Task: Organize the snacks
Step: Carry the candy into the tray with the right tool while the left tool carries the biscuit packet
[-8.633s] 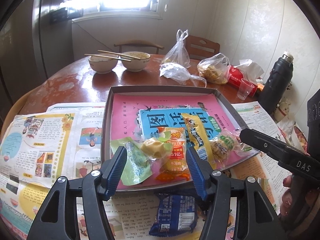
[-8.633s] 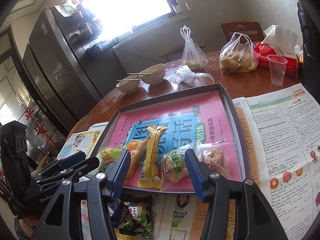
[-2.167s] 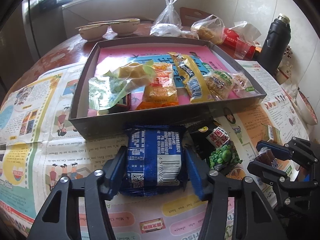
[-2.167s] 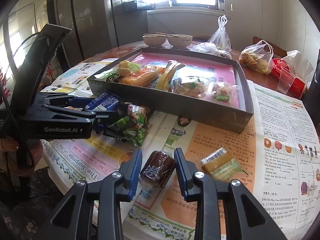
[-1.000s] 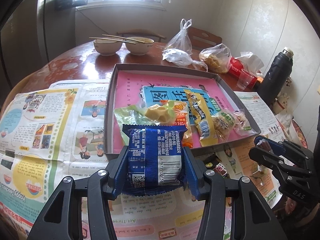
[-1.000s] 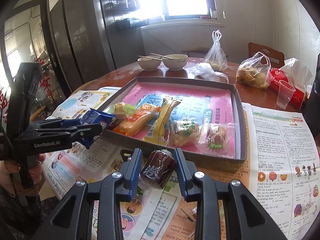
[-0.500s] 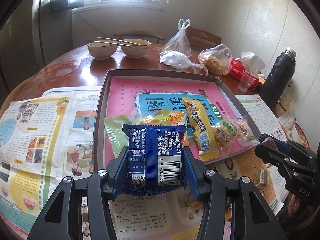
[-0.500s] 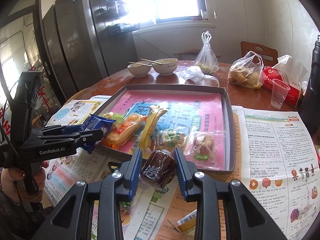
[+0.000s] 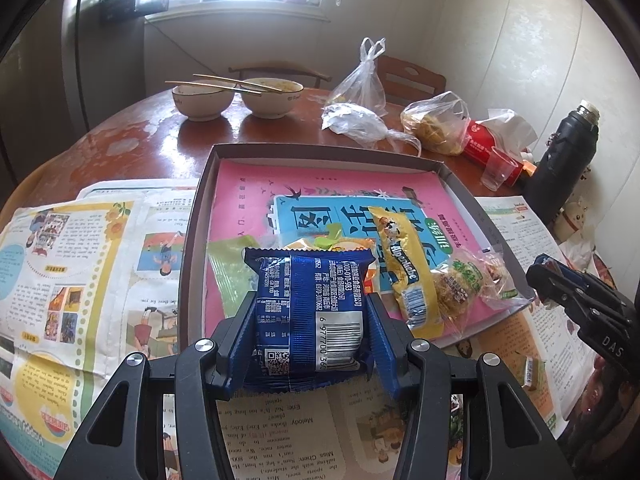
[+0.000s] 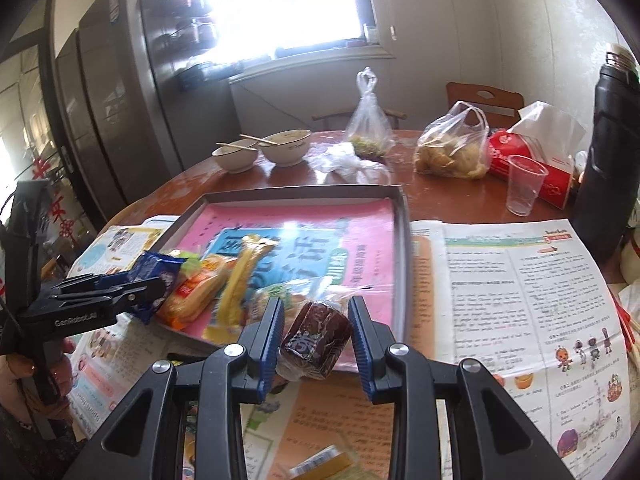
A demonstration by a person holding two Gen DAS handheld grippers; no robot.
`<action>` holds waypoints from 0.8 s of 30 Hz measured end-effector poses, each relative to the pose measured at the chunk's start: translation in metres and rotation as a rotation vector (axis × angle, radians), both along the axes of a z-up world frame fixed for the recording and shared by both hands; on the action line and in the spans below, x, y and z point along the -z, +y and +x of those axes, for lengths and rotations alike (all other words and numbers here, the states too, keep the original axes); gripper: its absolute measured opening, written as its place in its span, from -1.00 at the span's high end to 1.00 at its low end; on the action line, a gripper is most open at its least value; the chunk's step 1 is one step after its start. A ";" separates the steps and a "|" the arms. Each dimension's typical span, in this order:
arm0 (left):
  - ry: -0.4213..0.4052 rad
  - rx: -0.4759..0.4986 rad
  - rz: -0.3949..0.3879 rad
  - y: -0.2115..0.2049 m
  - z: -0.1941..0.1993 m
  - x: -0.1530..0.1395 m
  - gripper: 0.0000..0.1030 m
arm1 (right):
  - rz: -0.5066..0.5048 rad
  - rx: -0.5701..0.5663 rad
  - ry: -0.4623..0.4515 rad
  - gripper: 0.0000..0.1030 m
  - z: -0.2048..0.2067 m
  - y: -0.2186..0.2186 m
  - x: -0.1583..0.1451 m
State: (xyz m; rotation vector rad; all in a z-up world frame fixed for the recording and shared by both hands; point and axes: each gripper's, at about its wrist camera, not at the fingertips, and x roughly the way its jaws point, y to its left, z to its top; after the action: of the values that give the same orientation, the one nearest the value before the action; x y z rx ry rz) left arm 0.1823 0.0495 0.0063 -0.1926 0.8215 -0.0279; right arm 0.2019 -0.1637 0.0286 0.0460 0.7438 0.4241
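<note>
My left gripper [image 9: 310, 320] is shut on a blue snack packet [image 9: 310, 312] and holds it above the near edge of the grey tray [image 9: 202, 200]. My right gripper [image 10: 316, 328] is shut on a dark brown wrapped snack [image 10: 316, 336], held over the tray's near right edge [image 10: 402, 248]. In the tray, on a pink book, lie a green packet [image 9: 226, 276], an orange packet [image 10: 196, 288], a long yellow packet [image 9: 404, 272] and clear-wrapped pastries [image 9: 464, 284]. The left gripper also shows in the right wrist view [image 10: 132, 292]; the right gripper shows at the left wrist view's right edge [image 9: 560, 280].
Newspapers [image 9: 80, 248] cover the near table. A yellow packet [image 10: 324, 460] lies loose on the paper. At the back stand two bowls with chopsticks [image 9: 236, 96], plastic bags [image 9: 436, 120], a red tissue pack [image 10: 532, 160], a plastic cup [image 10: 522, 188] and a black flask [image 9: 560, 152].
Both grippers took up their snacks from the newspaper, lifted them and moved forward toward the tray. Over the last half second both moved slightly further over its near edge.
</note>
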 end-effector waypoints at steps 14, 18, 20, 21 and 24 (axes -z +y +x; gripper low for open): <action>0.006 -0.006 0.001 0.000 0.012 0.003 -0.04 | 0.005 0.050 0.035 0.35 0.024 -0.015 0.020; 0.007 -0.009 0.001 0.000 0.014 0.004 -0.04 | 0.004 0.053 0.039 0.35 0.028 -0.014 0.023; 0.006 -0.011 0.001 0.000 0.014 0.004 -0.04 | 0.009 0.052 0.037 0.35 0.029 -0.015 0.024; 0.007 -0.012 0.000 0.000 0.015 0.005 -0.04 | 0.009 0.051 0.036 0.35 0.029 -0.014 0.024; 0.007 -0.015 0.001 0.000 0.016 0.005 -0.04 | 0.007 0.048 0.031 0.35 0.029 -0.012 0.024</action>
State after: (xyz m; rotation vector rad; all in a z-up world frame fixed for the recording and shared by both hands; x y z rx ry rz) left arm 0.1979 0.0499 0.0011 -0.1980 0.8274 -0.0129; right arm 0.2314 -0.1760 0.0042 0.0774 0.7701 0.3808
